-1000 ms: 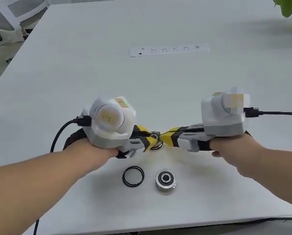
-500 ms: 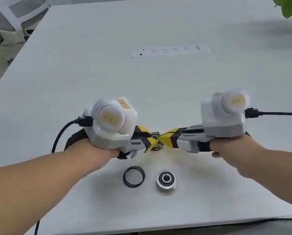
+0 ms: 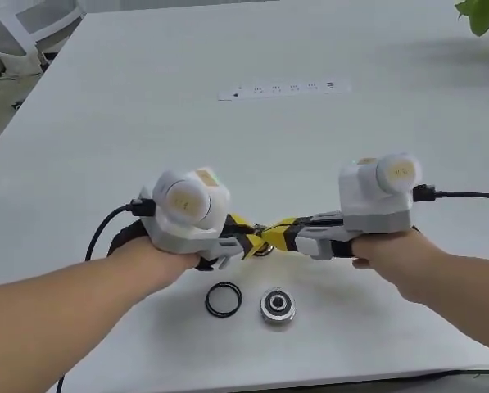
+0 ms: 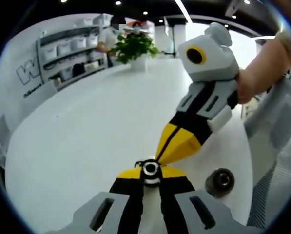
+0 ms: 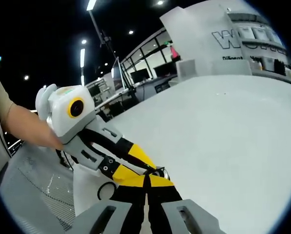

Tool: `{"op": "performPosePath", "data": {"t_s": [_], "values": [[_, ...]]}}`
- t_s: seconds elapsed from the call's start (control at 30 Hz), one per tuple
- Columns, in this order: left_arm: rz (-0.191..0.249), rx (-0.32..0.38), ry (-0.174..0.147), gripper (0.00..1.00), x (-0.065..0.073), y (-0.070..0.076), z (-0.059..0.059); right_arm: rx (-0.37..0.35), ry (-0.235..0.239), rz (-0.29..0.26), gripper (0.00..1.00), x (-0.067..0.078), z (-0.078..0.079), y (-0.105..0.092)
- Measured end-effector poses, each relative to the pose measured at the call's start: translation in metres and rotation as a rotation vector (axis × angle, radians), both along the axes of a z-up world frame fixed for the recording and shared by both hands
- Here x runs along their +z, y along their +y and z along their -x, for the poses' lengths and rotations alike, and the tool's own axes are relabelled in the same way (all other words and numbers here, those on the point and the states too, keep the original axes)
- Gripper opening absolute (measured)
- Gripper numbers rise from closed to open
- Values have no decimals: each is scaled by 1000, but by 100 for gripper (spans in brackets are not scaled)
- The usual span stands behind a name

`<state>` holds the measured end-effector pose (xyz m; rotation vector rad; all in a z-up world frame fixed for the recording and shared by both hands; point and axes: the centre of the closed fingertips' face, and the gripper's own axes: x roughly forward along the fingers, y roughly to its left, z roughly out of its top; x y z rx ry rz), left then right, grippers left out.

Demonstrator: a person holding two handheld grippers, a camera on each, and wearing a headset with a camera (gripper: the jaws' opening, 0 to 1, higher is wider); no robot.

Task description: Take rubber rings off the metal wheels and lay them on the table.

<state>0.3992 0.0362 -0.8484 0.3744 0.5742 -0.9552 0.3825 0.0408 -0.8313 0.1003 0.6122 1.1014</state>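
**A:** Head view, first entry?

**B:** One left gripper (image 3: 255, 240), white body, yellow-and-black jaws, closed on a small metal wheel with a black rubber rim (image 3: 262, 245). The wheel is mostly hidden between the tips. One right gripper (image 3: 273, 233) meets it tip to tip, jaws pressed together. Whether they pinch the rim cannot be told.

**A:** Surface?

**B:** One plain white tabletop (image 3: 146, 123). One loose black rubber ring (image 3: 224, 299) lies flat on the person's side of the left gripper. One silver metal wheel with a dark hub (image 3: 277, 304) lies just beside the ring, nearer the person than the meeting jaws. One white power strip (image 3: 283, 86) lies well beyond both grippers.

**A:** Left gripper view?

**B:** The held wheel sits between this gripper's own yellow tips. The right gripper's point touches the wheel's far edge. The second wheel lies right of the jaws. Beyond them stand a green potted plant (image 4: 133, 46) and grey wall shelves (image 4: 67, 48), their contents blurred.

**A:** Right gripper view?

**B:** This gripper's own jaws are together. The held wheel is a mere sliver past the tips, against the left gripper's jaws. The room is dark, with ceiling strip lights (image 5: 84, 53). The grey wall lettering (image 5: 238, 36) is cut off at the edge.
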Motion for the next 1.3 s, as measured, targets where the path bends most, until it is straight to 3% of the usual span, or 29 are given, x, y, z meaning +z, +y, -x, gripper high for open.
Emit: {"op": "performPosePath", "data": {"t_s": [0.3,0.6,1.0,1.3], "values": [[1,0,0,12,0,0,0,7,24,-37,0,4,3,-1],[-5,-16,-12,13,0,-1,1,-43,14,26,0,-8,-9,-9],[6,-3,25,16,2,-2,2,-66,12,33,0,-6,-12,-11],[44,-23,8,18,18,-1,8,-77,11,16,0,0,-13,-12]]}}
